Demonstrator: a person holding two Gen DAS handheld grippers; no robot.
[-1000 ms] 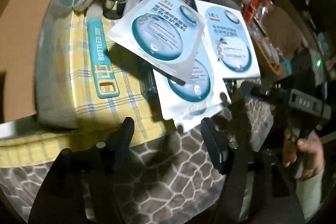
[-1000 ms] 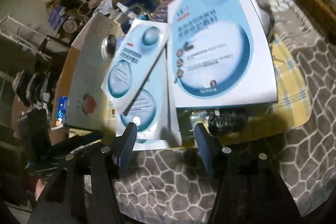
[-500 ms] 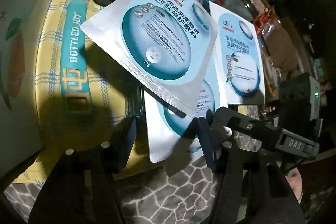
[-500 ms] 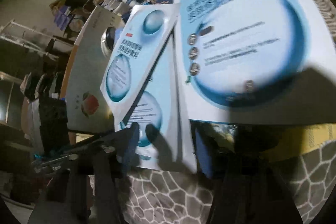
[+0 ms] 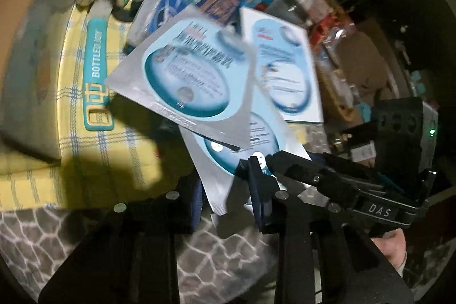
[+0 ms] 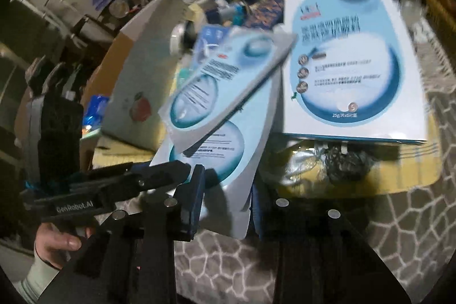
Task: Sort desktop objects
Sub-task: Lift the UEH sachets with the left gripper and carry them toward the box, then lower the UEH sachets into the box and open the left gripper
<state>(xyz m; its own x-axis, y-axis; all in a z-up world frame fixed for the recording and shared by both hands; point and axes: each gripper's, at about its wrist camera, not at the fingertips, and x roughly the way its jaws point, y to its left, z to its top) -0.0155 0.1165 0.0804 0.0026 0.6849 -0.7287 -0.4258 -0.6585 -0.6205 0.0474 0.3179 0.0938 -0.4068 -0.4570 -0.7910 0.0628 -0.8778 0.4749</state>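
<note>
While both your grippers flank the lower face-mask sachet (image 5: 245,150), left gripper (image 5: 225,195) and right gripper (image 6: 228,204) stand part-open, grip unconfirmed.

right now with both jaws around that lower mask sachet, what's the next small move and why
Probably close the left gripper on the lower sachet: its near edge sits between the jaws, which stand apart and grip nothing yet. The top sachet lies across it, so lift gently afterwards.

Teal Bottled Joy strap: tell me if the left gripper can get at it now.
Probably not right away. The strap lies uncovered on the yellow cloth, but the left gripper has the lower mask sachet between its fingers.
</note>
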